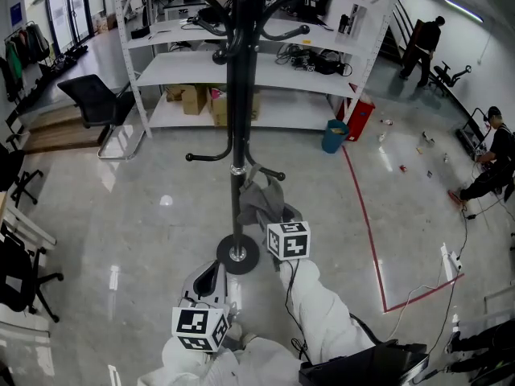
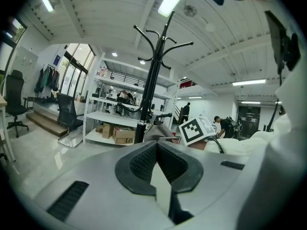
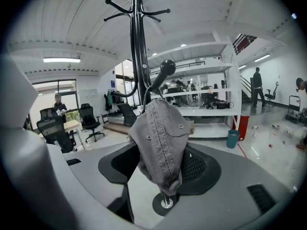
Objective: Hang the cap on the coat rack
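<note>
The grey cap (image 3: 160,138) hangs from a low hook (image 3: 166,67) of the black coat rack (image 1: 240,95), beside the pole. My right gripper (image 3: 160,164) is open, with its jaws standing wide on either side of the hanging cap and its pads clear of the cloth. In the head view the cap (image 1: 259,201) sits just above the rack's round base (image 1: 237,254), with the right gripper (image 1: 269,215) right by it. My left gripper (image 2: 156,145) is shut and empty, held low near the base (image 1: 211,284) and pointing at the rack (image 2: 152,85).
White shelving (image 1: 265,71) with boxes and gear stands behind the rack. A black office chair (image 1: 96,99) is at the left, a blue bin (image 1: 333,135) and a red floor line (image 1: 366,215) at the right. People are at the far right (image 1: 422,47).
</note>
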